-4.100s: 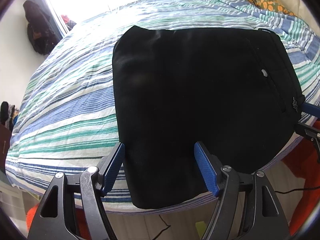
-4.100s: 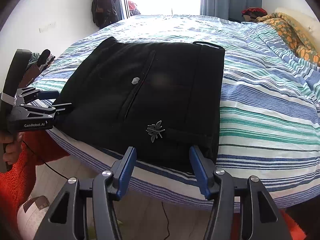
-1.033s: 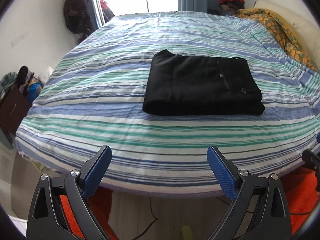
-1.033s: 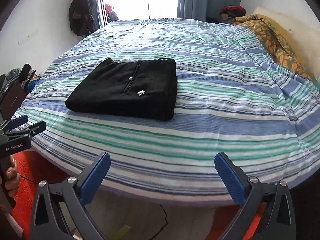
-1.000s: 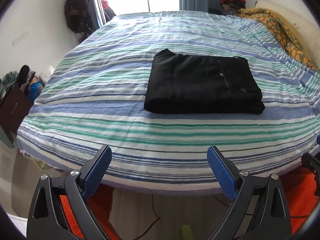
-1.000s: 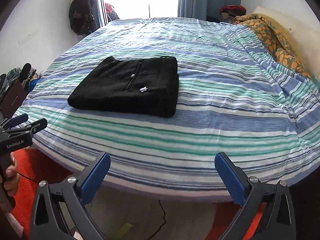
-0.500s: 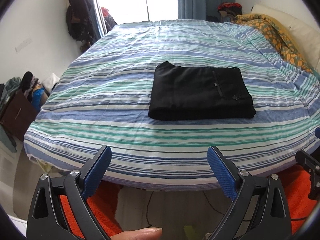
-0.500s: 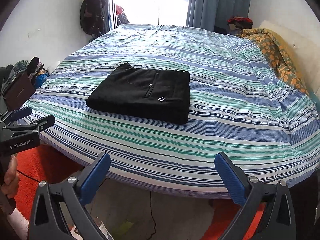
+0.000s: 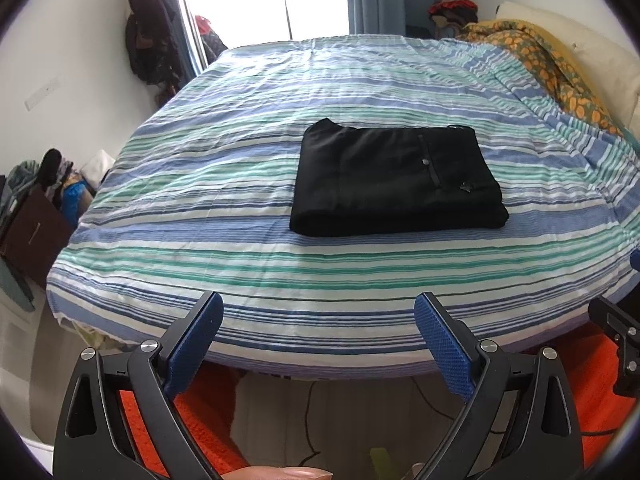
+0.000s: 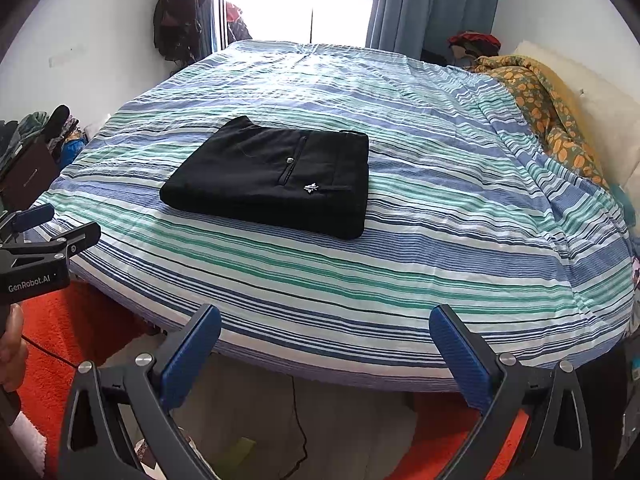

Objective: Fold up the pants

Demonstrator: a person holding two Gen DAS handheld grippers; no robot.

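The black pants (image 9: 396,178) lie folded into a flat rectangle on the striped bed (image 9: 240,256); they also show in the right wrist view (image 10: 276,176). A small silver emblem (image 10: 311,188) and a pocket button face up. My left gripper (image 9: 318,336) is open and empty, held back off the bed's near edge above the floor. My right gripper (image 10: 326,344) is open and empty, also back from the bed's edge. The left gripper also shows at the left edge of the right wrist view (image 10: 44,232).
An orange-patterned blanket (image 10: 548,104) and a pillow (image 10: 600,112) lie at the bed's right. An orange rug (image 10: 60,344) and a cable lie on the floor below. Clothes and a dark box (image 9: 32,232) stand at the left wall. A bright window is behind the bed.
Both grippers have pulled back and up from the bed, so the folded pants look smaller and farther. The pants have not moved in the last second.
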